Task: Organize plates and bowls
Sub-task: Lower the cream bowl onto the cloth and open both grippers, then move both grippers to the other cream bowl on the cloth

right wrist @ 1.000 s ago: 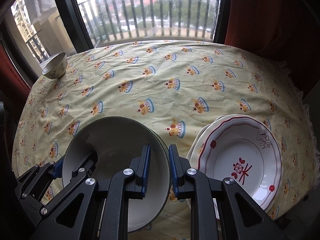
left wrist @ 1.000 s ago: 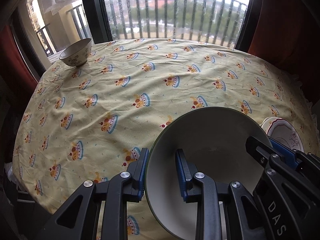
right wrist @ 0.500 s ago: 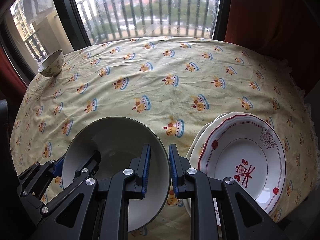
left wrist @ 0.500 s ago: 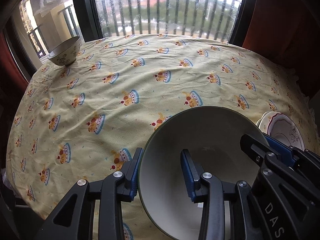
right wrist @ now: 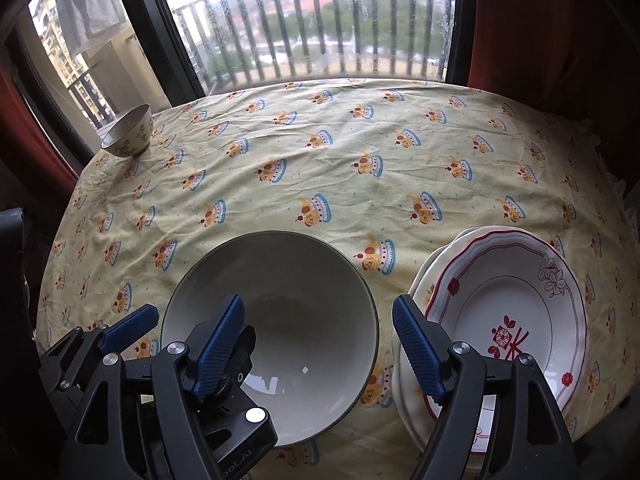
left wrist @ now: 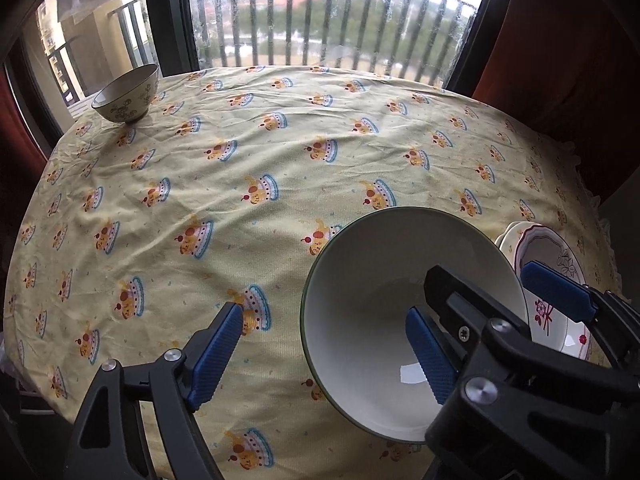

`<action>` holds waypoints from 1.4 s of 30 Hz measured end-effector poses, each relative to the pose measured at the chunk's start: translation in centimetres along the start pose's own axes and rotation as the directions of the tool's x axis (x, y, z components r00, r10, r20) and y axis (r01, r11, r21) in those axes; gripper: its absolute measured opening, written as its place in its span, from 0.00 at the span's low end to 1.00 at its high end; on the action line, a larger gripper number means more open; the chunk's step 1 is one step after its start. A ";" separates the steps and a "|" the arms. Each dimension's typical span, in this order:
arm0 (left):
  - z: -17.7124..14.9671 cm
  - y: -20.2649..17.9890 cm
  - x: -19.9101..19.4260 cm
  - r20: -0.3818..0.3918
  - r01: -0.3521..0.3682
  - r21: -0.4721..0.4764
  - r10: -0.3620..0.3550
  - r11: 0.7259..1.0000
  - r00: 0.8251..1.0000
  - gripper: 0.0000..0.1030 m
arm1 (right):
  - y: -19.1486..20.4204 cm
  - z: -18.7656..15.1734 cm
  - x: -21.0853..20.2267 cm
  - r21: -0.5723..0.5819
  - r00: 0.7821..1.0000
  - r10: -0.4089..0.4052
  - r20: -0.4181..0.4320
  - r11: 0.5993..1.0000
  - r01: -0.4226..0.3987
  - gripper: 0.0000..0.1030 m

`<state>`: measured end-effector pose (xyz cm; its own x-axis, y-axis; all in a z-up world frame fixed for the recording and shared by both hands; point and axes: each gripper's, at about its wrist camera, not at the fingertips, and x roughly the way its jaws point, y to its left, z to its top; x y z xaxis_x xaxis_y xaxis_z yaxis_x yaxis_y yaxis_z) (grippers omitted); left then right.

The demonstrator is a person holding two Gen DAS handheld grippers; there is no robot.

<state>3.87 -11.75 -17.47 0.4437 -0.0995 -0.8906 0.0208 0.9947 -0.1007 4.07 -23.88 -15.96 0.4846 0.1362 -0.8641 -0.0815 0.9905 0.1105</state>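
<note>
Two grippers let go of the large bowl

Both sets of jaws, which a second ago were pinched on the rim of the large green-rimmed bowl (right wrist: 276,320), are now opening wide and press on nothing. The left gripper (left wrist: 324,354) has one blue pad inside the bowl and the other out over the tablecloth (left wrist: 240,160), so the bowl's near-left rim stands between them untouched. The right gripper (right wrist: 316,344) straddles the bowl's right rim in the same way, one pad inside, the other between the bowl and the stack of plates (right wrist: 504,320). Neither hand has shifted much; the bowl sits where it was, on the cloth at the near edge of the table.

The stack of plates lies just beside the bowl on its right, close to the near right edge; the top plate has a scalloped red border and a red flower mark, and cream plates show beneath it. A small patterned bowl (left wrist: 126,98) stands well apart at the far left corner, right by the window frame (left wrist: 168,20). Between them the whole middle and far side of the cloth is open. Dark red curtains (right wrist: 540,40) flank the window on the right.

Writing: on the left gripper's body, seen from the right wrist, a part-hidden label ends in "oot.AI" (right wrist: 240,462).
</note>
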 end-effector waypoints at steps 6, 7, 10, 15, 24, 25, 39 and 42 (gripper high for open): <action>1.3 1.2 -1.5 0.030 -0.001 0.011 0.001 1.000 1.000 0.89 | 1.5 1.2 -1.1 -0.001 1.000 0.004 0.025 1.000 -0.004 0.80; 1.6 1.6 -1.7 0.041 -0.006 0.014 0.005 1.000 0.999 0.89 | 1.8 1.4 -1.3 -0.001 1.000 0.001 0.031 1.000 -0.001 0.80; 2.4 2.6 -2.3 0.056 -0.011 0.031 0.009 0.999 0.998 0.89 | 2.9 2.1 -1.5 0.006 0.999 0.002 0.042 1.000 -0.002 0.81; 3.7 4.8 -3.1 0.066 -0.007 0.042 0.004 0.999 0.998 0.89 | 5.1 3.3 -1.8 0.020 0.999 -0.011 0.052 1.000 0.010 0.81; 6.2 9.5 -4.0 0.076 -0.014 0.033 0.012 0.999 0.997 0.89 | 9.8 5.6 -1.9 0.045 0.996 -0.033 0.078 0.999 0.030 0.81; 6.4 10.0 -4.0 0.077 -0.011 0.034 0.009 0.999 0.997 0.89 | 10.3 5.9 -1.8 0.048 0.996 -0.034 0.080 0.998 0.030 0.81; 11.2 18.1 -3.0 0.097 -0.003 0.072 -0.004 0.997 0.995 0.93 | 18.4 10.3 0.7 0.075 0.992 -0.075 0.101 0.995 0.068 0.90; 12.4 19.8 -2.6 0.104 -0.028 0.075 0.021 0.997 0.994 0.95 | 20.0 11.4 1.8 0.082 0.992 -0.076 0.096 0.994 0.068 0.90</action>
<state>14.22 8.56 -11.70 0.5344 -0.0758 -0.8418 0.0750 0.9963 -0.0421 13.20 -3.62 -9.71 0.5709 0.0616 -0.8187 0.0232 0.9956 0.0911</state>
